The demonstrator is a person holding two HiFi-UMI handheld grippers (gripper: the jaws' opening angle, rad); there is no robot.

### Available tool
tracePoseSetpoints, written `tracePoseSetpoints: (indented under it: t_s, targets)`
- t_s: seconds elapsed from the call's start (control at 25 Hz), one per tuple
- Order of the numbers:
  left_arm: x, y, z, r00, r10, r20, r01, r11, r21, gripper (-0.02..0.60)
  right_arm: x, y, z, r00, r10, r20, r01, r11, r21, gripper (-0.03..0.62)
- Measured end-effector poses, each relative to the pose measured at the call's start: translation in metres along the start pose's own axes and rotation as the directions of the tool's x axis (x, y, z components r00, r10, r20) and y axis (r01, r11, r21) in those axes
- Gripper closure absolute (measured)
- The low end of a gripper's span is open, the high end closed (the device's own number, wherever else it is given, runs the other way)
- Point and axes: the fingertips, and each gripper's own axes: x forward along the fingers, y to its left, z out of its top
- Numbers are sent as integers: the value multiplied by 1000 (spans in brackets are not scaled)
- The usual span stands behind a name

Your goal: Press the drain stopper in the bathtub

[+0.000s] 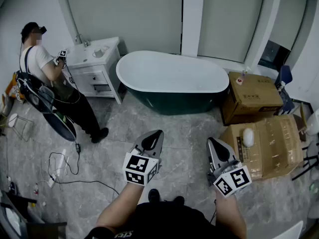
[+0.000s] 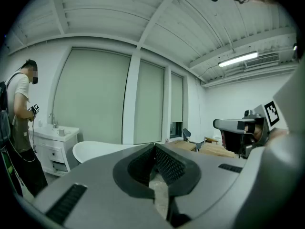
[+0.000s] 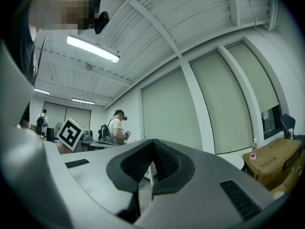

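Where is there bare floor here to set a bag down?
The grey tiled floor in front of the white, dark-sided bathtub is bare. Crowded: left, a person, white vanity cabinet and loose cables; right, brown cardboard boxes.

Gry tile floor [image 1: 174, 128]; wht vanity [image 1: 92, 76]; windows [image 1: 124, 14] w/ blinds; strip light [image 3: 93, 49]

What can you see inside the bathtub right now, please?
In the head view, the bathtub shows only a plain white interior, with no loose items visible in it. No drain stopper can be made out, and the near rim covers the near inner wall.
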Motion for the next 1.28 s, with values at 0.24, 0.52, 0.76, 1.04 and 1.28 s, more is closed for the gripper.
tracePoseSetpoints:
  t_s: [0.24,0.52,0.76,1.04,1.28]
  targets:
    - [-4,-13,-4,1000,3,-2,-3,1000,0,568,-16,0,-7,1000,6,-12,-6,1000,12,583]
    - [-10,-30,-11,1000,16,-7,-16,1000,-3,568,-42,-3,-8,1000,17,8,-17,997,69,583]
    - [-12,-63,-12,1000,-6,13,6,1000,5,568,-72,-14,-9,999,-4,34,1,994,112,582]
    - [10,-73,-14,1000,-24,2,24,1000,-19,568,-76,-27,-16,1000,5,-10,-4,994,106,580]
    - [57,-60,-17,999,-42,-1,41,999,-31,568,-45,-68,-30,998,-29,-53,36,992,120,580]
